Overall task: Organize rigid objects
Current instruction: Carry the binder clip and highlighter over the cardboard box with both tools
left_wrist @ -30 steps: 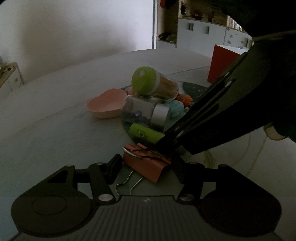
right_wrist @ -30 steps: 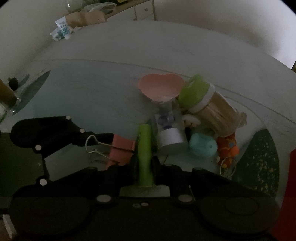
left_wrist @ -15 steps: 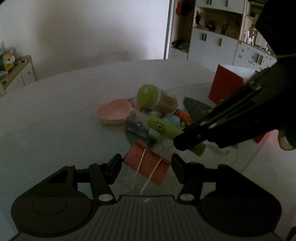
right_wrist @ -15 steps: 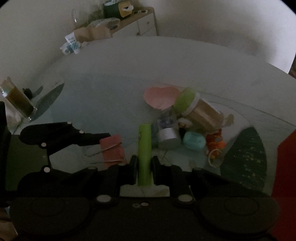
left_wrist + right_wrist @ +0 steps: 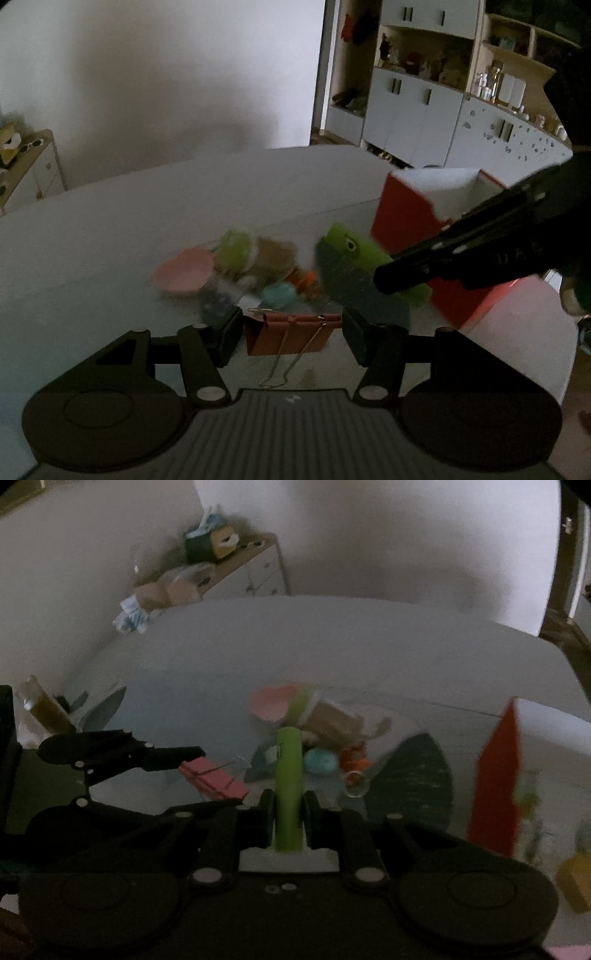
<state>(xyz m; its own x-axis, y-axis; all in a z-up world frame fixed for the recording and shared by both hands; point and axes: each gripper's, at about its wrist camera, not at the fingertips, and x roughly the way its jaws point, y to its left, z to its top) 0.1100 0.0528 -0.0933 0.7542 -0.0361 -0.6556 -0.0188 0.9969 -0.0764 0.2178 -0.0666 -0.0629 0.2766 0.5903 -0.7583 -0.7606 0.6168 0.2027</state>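
Both hand-held grippers have risen from the surface (image 5: 110,236): the left hand-held gripper (image 5: 291,332) clamps the pink binder clip (image 5: 288,334), the right hand-held gripper (image 5: 289,808) clamps the green tube (image 5: 288,775), so both can go toward the red box (image 5: 406,225) at right.

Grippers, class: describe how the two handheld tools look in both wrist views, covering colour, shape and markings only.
Both the left gripper and right gripper are matte black, with two blocky fingers on linked bars, silver pivot screws and round housings. The left has a grey ribbed plate; the right's side bears faint lettering, unreadable.
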